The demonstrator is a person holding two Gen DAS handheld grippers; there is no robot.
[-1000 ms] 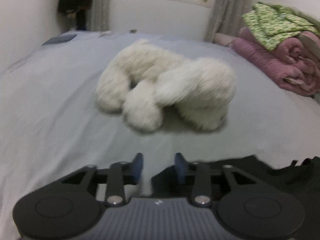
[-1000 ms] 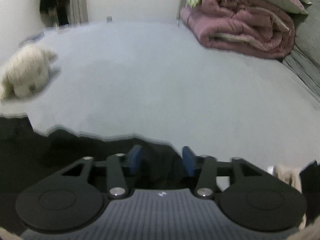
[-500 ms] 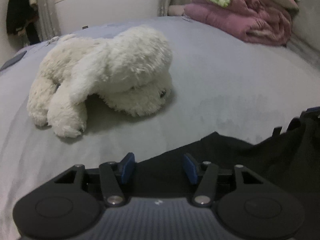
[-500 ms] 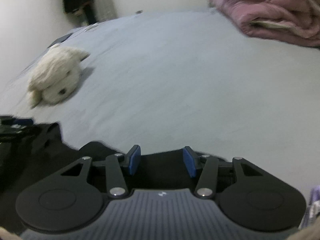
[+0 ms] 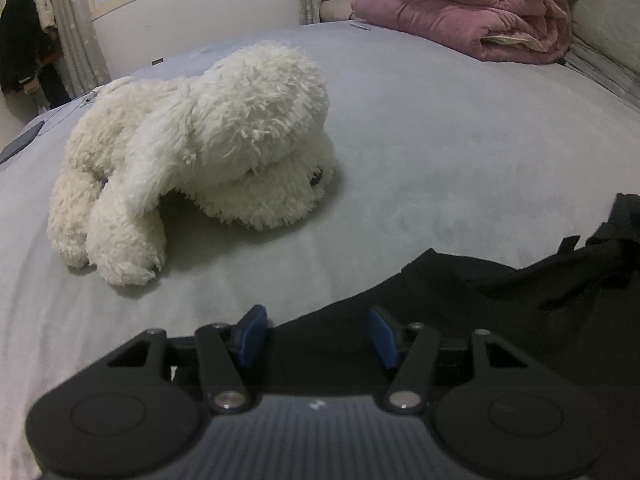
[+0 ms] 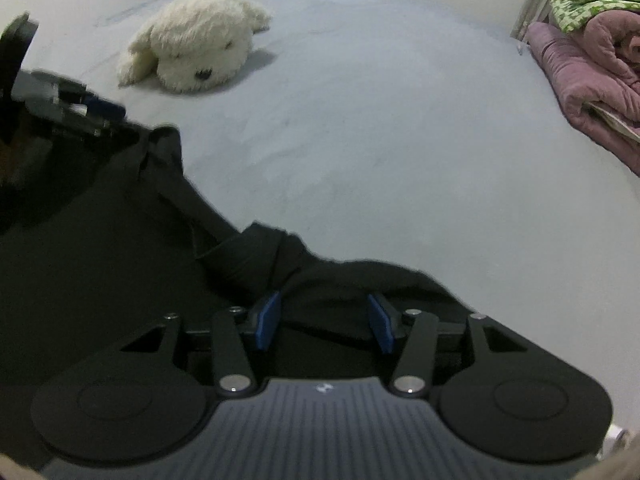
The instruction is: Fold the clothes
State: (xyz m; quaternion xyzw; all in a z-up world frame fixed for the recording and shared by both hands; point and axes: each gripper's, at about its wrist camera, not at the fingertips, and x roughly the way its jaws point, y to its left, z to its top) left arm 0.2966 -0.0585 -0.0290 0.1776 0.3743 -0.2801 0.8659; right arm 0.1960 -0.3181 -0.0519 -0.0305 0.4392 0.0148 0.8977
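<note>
Under both tongs, left (image 5: 314, 336) and right (image 6: 324, 322), released: black garment (image 6: 120, 248) on bed (image 6: 400, 140); soft, light, limp; pinch edge hem.

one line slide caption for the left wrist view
Left gripper open over black garment on grey bed, white plush dog beyond.

Left claw (image 5: 316, 334) pitched down, blue pads (image 5: 251, 334) spread apart, nothing pinched. Right claw (image 6: 324, 322) same pose, pads (image 6: 267, 322) apart, not clamping.
</note>
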